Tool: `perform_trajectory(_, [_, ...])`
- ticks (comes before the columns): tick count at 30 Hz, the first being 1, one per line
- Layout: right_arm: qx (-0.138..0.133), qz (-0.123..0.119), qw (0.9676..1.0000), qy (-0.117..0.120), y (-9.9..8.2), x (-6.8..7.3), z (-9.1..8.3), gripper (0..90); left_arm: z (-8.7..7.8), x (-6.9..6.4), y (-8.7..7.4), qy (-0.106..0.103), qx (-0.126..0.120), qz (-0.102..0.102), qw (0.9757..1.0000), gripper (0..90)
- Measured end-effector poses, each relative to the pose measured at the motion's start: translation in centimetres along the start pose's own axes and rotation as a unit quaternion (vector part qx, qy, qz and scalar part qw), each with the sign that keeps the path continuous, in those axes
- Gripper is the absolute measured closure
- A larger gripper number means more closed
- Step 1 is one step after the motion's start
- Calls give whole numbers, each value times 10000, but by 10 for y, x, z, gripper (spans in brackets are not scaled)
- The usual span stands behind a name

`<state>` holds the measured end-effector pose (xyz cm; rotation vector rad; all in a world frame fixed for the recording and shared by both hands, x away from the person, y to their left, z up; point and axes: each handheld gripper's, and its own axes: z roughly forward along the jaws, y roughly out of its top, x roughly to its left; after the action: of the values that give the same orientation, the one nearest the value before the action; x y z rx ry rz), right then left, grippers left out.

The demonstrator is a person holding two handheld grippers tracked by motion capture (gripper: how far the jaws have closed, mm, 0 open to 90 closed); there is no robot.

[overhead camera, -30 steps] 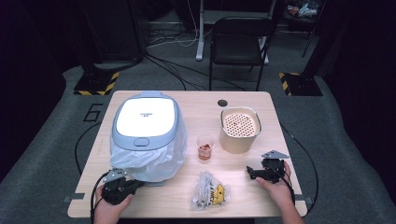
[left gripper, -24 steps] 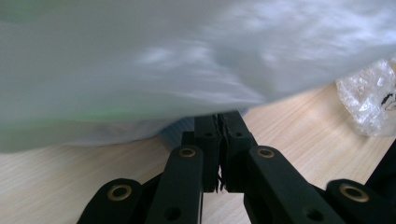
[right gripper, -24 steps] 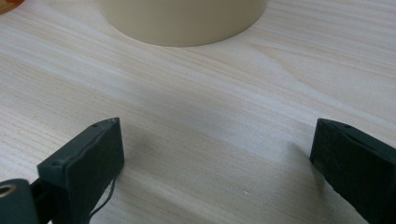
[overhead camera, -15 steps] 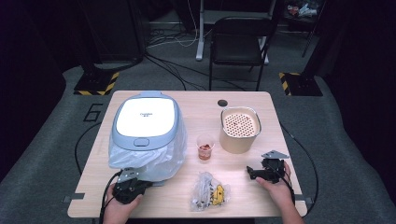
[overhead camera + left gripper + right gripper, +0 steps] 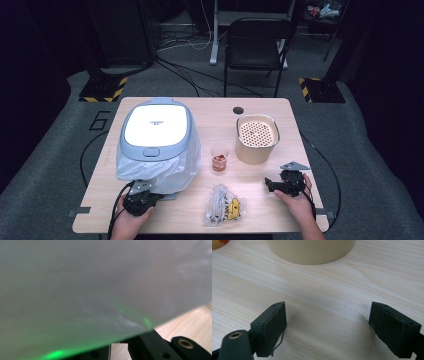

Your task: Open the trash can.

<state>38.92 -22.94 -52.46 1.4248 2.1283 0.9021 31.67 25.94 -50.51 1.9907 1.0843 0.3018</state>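
plastic cover: clear bag draped over the white-lidded appliance (image 5: 156, 131) at the surface's (image 5: 260, 107) left, hem (image 5: 165, 175) hanging near the front edge, probably so it can be tugged off
left hand-held gripper (image 5: 150, 196): jaws just pinched shut on that hem; film (image 5: 100, 290) covers its own view
snack bag (image 5: 223, 205): parked front-centre, out of the way
right hand-held gripper (image 5: 269, 184): jaws apart, nothing between, just narrowed a bit, waiting by the beige pot (image 5: 256, 138)

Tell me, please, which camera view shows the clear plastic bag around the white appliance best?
The high view: there the plastic bag hangs around the white appliance, with the left gripper at its lower edge. The left gripper view gives a blurred sheet of it over the jaws. The right gripper view faces the beige container.
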Motion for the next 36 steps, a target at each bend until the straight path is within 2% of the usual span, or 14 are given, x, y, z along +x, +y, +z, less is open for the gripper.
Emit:
perform_trajectory(3, [36,0,10000,32,0,2,-1,141,2,-3,0,121,-52,177,9998,900])
perform_trajectory(4, [41,33,10000,38,0,3,-1,144,2,-2,0,94,-29,200,9998,900])
perform_trajectory(6, [52,25,10000,48,0,3,-1,145,2,0,-1,-35,-22,76,10000,900])
perform_trajectory(9, [34,68,10000,31,1,4,-1,150,3,2,-3,-33,-17,-37,10000,900])
perform_trajectory(10, [68,-11,10000,71,0,4,-2,157,4,2,-3,-21,5,-23,10000,900])
perform_trajectory(11, [56,48,9999,98,1,5,-3,161,4,2,-3,-19,30,4,10000,900])
perform_trajectory(14, [93,-22,9999,109,1,7,-5,174,8,3,-4,10,109,48,9999,900])
perform_trajectory(16, [52,-61,9999,127,2,9,-6,182,9,2,-5,55,195,102,9997,900])
perform_trajectory(19, [-21,-85,9999,134,4,14,-9,208,10,2,-5,86,184,203,9996,900])
perform_trajectory(21, [-12,-172,9996,202,4,16,-11,206,11,2,-5,64,131,138,9998,900])
perform_trajectory(22, [-43,-81,9998,201,5,18,-11,206,10,3,-4,64,197,157,9997,900])
perform_trajectory(30, [-139,-250,9984,494,13,33,-20,185,10,3,-4,34,194,114,9997,900])
perform_trajectory(34, [-199,-281,9967,740,19,50,-28,175,10,3,-4,45,221,120,9997,900])
perform_trajectory(36, [-254,-397,9952,863,23,59,-31,175,10,3,-4,53,222,121,9997,900])
